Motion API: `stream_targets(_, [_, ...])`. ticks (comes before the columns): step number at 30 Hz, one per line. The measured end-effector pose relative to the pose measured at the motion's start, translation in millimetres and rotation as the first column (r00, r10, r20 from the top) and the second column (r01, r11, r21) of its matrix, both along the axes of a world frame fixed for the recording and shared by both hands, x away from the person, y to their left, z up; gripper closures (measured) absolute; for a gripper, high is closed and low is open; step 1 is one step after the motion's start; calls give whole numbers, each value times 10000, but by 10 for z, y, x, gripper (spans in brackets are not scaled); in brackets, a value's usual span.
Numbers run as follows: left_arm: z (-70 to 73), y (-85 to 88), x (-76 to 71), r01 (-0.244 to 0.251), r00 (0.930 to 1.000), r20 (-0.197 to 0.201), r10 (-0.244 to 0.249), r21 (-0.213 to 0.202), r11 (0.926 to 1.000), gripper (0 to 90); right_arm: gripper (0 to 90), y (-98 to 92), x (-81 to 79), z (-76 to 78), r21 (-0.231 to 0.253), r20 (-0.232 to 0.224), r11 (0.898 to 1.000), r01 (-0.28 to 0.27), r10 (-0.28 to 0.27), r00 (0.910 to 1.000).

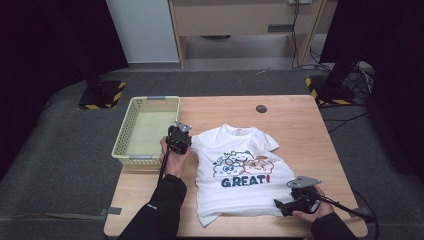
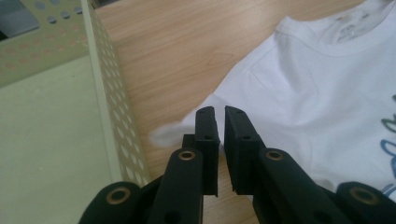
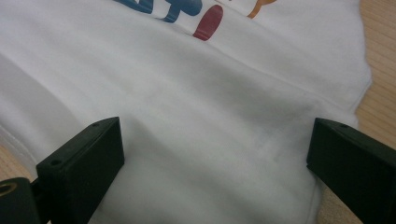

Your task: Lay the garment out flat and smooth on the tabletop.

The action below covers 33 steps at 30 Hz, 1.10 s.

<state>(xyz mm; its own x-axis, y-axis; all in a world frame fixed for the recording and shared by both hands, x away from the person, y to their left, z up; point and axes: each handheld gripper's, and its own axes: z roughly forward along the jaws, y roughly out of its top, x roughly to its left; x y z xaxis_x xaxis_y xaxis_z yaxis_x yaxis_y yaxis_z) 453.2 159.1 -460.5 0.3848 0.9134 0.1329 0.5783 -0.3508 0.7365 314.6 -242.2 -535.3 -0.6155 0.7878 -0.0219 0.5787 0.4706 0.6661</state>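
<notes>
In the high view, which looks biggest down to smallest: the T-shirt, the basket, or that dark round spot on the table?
1. T-shirt
2. basket, somewhat smaller, though it lies a little farther from the camera
3. dark round spot, by far the smallest

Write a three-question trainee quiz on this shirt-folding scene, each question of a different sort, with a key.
1. True or false: the white cotton T-shirt with the cartoon print lies inside the pale green perforated plastic basket.
2. The right gripper stands at which part of the shirt? A) collar B) bottom hem C) left sleeve
3. Fill in: in the left gripper view, the jaws of the left gripper stand nearly ____ with nothing between them.

Key: 1. False; it lies flat on the light wooden table, beside the basket. 2. B, with jaws wide open over the cloth. 3. Shut.
</notes>
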Motion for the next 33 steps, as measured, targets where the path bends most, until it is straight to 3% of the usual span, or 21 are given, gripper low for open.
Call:
stream_targets(4, [107, -31, -17, 172, 9982, 572, -160, -208, 9996, 786, 40, 0, 0, 0, 0, 5, 10000, 0, 0, 10000])
stream_targets(6, [118, -67, -13, 365, 9975, 614, -338, -433, 9984, 764, 40, 0, 0, 0, 1, 3, 10000, 2, -2, 10000])
stream_targets(8, [69, -127, 7, 660, 9972, 409, -632, -713, 9953, 732, 40, -1, 0, 1, -6, -9, 10000, -3, 3, 10000])
stream_targets(10, [-28, -214, 34, 861, 9963, 107, -856, -702, 9938, 707, 39, 0, 0, 0, 1, 2, 10000, 0, 0, 10000])
stream_targets(11, [-98, -274, 62, 1029, 9942, -237, -1047, -654, 9925, 700, 39, 0, 0, 0, -1, 2, 10000, 0, 0, 10000])
stream_targets(15, [-314, -457, 143, 1392, 9863, -838, -1419, -372, 9896, 672, 40, -1, 0, 0, -6, 17, 10000, -4, 4, 10000])
stream_targets(19, [-455, -549, 212, 1400, 9832, -1141, -1425, -299, 9897, 643, 40, -1, -1, 0, -13, 18, 10000, -6, 6, 10000])
stream_targets(22, [-519, -552, 253, 1284, 9828, -1284, -1331, -442, 9907, 622, 41, -1, -2, -1, -7, 22, 10000, 6, -6, 10000])
stream_targets(25, [-579, -547, 283, 1177, 9821, -1443, -1207, -290, 9926, 622, 40, -1, -3, -1, -1, 16, 10000, 12, -12, 10000])
stream_targets(33, [-627, -528, 349, 827, 9906, -1053, -875, -494, 9954, 617, 38, 2, -11, -1, 27, -10, 10000, 25, -25, 10000])
